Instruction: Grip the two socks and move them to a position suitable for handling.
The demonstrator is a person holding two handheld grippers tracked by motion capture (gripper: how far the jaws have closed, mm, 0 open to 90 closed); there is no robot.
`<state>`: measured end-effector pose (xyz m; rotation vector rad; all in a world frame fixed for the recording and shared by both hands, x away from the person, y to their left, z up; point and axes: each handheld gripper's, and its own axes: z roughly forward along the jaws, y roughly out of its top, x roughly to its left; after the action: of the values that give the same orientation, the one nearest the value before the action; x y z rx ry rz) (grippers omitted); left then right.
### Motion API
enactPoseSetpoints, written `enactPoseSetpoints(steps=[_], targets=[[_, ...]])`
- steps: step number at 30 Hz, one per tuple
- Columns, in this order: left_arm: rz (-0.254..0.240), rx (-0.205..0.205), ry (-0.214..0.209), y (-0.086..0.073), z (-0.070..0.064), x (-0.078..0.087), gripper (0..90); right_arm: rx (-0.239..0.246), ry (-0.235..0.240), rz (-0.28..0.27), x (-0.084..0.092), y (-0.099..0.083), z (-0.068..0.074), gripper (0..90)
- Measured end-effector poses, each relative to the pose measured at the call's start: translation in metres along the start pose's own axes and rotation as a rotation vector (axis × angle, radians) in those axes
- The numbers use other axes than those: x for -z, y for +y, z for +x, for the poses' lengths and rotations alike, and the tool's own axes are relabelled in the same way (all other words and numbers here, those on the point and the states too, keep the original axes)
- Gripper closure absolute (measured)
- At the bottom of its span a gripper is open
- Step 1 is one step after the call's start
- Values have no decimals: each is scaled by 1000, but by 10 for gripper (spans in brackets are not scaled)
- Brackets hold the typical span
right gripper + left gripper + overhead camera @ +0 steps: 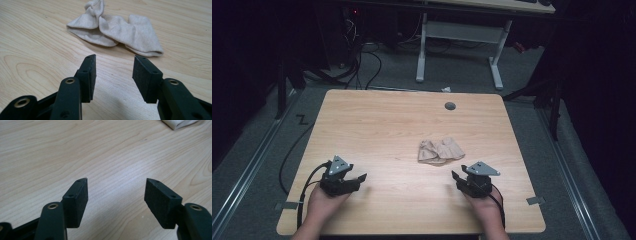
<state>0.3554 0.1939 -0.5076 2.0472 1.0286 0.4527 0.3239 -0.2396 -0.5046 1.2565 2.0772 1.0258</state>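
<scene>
table (377, 120) bears one crumpled beige cloth (440, 151), lying right of centre, well apart from both tools. two grippers: left gripper (116, 188) and right gripper (114, 65), jaws apart on each, nothing between them. step judged as approach, grasp not yet begun. right one faces the cloth, near; next move likely calls for reaching forward and closing on a fold.

Left black two-jaw gripper (362, 177): matte black body, grey three-cornered plate on top, black cable trailing back past the wrist; right black two-jaw gripper (455, 175): same build and plate, own black cable; jaws: flat rectangular black pads, two small screw holes per edge, brass-coloured pivot rivets behind; forearms appear unsleeved, though dim light limits certainty.
</scene>
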Motion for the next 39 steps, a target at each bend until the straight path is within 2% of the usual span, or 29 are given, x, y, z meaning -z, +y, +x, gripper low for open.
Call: enactPoseSetpoints(steps=[4,7,10,12,13,15,18,20,23,27,39], targets=[[4,-3,-8,-1,1,1,361,10,-2,-12,0,3,4,543],[-13,1,-10,-1,2,3,361,24,-16,-17,-1,7,6,555],[-20,4,-9,-2,2,5,352,19,-19,-32,-1,12,7,571],[-18,6,-11,-3,3,6,352,12,-18,-24,-1,15,8,604],[-20,6,-11,-3,3,7,345,-11,-12,-24,0,18,8,635],[-30,-11,1,-1,2,9,333,-1,-26,-30,1,21,9,654],[-31,-2,0,-1,2,8,331,-4,-26,-28,-1,25,9,656],[-25,0,-1,-1,2,6,332,-4,-21,-21,-3,28,10,654],[-17,-1,-2,0,0,3,333,6,-3,-9,-11,35,11,587],[-10,-4,1,-1,-1,3,335,-1,6,-8,-19,39,11,543],[-1,12,6,-1,4,8,343,-5,45,40,-45,56,14,534]])
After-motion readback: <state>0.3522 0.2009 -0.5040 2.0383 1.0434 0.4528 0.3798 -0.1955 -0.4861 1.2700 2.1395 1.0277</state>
